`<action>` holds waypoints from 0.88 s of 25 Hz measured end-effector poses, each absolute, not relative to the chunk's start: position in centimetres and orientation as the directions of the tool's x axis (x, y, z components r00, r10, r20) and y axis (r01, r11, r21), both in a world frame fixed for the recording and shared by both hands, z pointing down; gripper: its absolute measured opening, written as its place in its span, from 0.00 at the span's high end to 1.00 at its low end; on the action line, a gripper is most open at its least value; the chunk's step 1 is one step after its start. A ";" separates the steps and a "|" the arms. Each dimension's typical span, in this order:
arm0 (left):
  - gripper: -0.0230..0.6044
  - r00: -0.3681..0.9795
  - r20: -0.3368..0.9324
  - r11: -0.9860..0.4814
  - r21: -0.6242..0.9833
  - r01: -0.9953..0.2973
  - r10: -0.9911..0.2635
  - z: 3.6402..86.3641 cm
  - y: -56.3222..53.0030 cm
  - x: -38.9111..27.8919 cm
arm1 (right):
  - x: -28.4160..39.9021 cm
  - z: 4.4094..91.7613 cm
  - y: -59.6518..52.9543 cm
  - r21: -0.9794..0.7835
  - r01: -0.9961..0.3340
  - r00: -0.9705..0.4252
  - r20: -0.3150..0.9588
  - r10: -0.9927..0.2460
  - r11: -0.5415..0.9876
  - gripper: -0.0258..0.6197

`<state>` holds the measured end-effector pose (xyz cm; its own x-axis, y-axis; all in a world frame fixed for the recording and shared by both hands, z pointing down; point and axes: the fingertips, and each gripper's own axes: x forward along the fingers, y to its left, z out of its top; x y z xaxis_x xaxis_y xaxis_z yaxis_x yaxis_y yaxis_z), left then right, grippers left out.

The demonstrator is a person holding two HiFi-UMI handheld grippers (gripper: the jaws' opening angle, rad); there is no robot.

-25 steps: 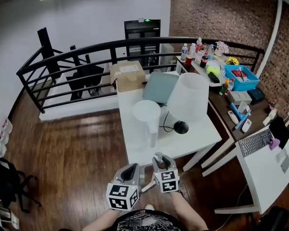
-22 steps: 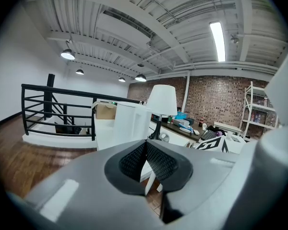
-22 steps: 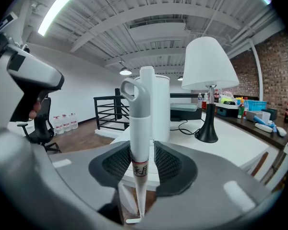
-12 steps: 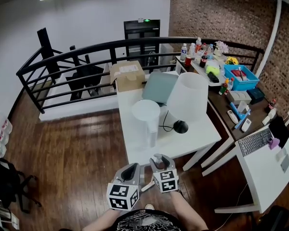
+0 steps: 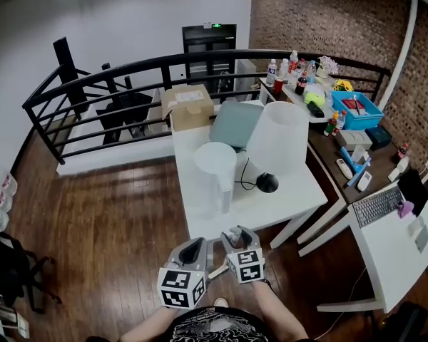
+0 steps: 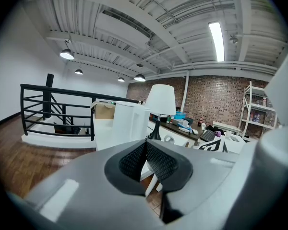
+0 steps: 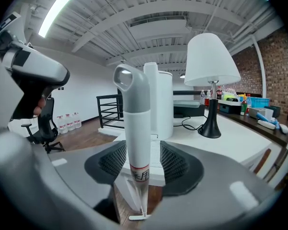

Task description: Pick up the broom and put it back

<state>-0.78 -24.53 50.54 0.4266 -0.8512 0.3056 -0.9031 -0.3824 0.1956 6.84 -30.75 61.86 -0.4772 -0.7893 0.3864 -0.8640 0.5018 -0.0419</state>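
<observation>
The broom's handle [image 7: 136, 128], white with a grey top that has a hanging hole, stands upright between the jaws of my right gripper [image 7: 143, 164]. Those jaws are opening, and a gap shows between each ribbed pad [image 7: 175, 164] and the handle. In the head view the handle's grey top [image 5: 235, 232] pokes up at the right gripper [image 5: 237, 242], close to the white table's front edge [image 5: 299, 204]. The broom's head is hidden. My left gripper [image 6: 145, 153] is shut with its pads touching and nothing between them. It hangs just left of the right one [image 5: 194, 251].
On the white table stand a white lamp [image 5: 279, 144], a tall white jug [image 5: 215, 171] and a cardboard box [image 5: 189, 107]. A black railing [image 5: 100, 84] runs behind. A dark desk with bottles and a blue bin [image 5: 357, 112] and a keyboard [image 5: 376, 206] lie to the right. The floor is wood.
Both grippers stay where they were at the table's front edge. The head view has tilted slightly, so the scene sits a little higher in the picture.
</observation>
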 end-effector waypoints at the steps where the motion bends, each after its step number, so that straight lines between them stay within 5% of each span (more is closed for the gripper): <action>1: 0.96 0.428 0.306 -0.383 0.196 -0.903 -0.851 50.5 -24.5 -0.7 | 6.9 61.8 -30.8 -0.041 -0.864 -0.476 0.386 -0.790 0.501 0.67; 22: 0.96 0.438 0.322 -0.389 0.207 -0.898 -0.840 51.1 -25.1 -0.4 | 7.1 62.1 -30.9 -0.042 -0.864 -0.476 0.396 -0.785 0.502 0.67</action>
